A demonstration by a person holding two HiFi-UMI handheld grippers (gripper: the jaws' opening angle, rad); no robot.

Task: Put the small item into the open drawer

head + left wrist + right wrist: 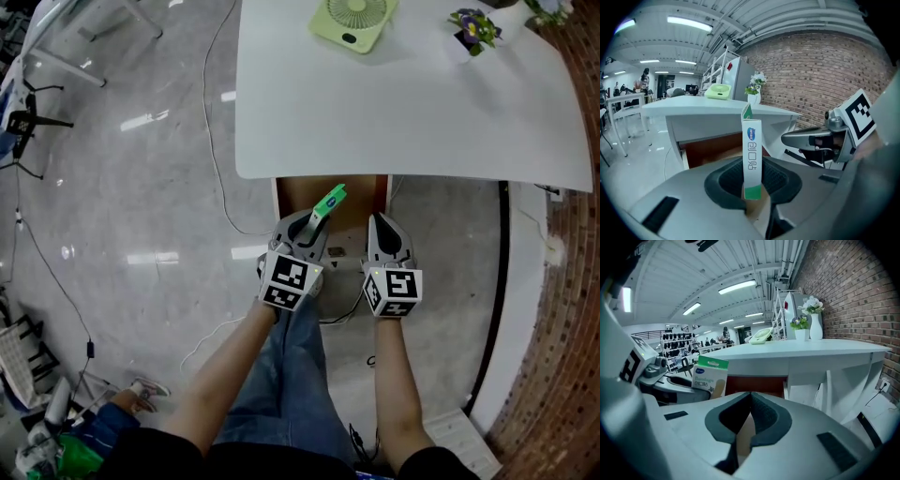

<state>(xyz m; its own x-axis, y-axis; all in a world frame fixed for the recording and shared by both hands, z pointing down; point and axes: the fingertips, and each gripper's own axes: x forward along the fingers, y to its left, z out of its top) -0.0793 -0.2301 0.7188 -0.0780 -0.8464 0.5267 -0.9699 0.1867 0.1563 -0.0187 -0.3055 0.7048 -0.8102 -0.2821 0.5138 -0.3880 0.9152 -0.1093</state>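
My left gripper (314,225) is shut on a small white and green bandage box (329,202), which sticks up from between its jaws just in front of the open drawer (300,192). In the left gripper view the box (752,154) stands upright between the pads, and the drawer's brown inside (717,147) lies behind it under the white table. My right gripper (382,228) hangs beside the left one, shut with nothing in it. From the right gripper view the box (707,376) shows at the left and the drawer (754,383) straight ahead.
The white table (403,112) carries a green fan (354,21) and a small pot of flowers (473,30). Cables run over the grey floor at the left. A brick wall (572,309) stands at the right. The person's legs are below the grippers.
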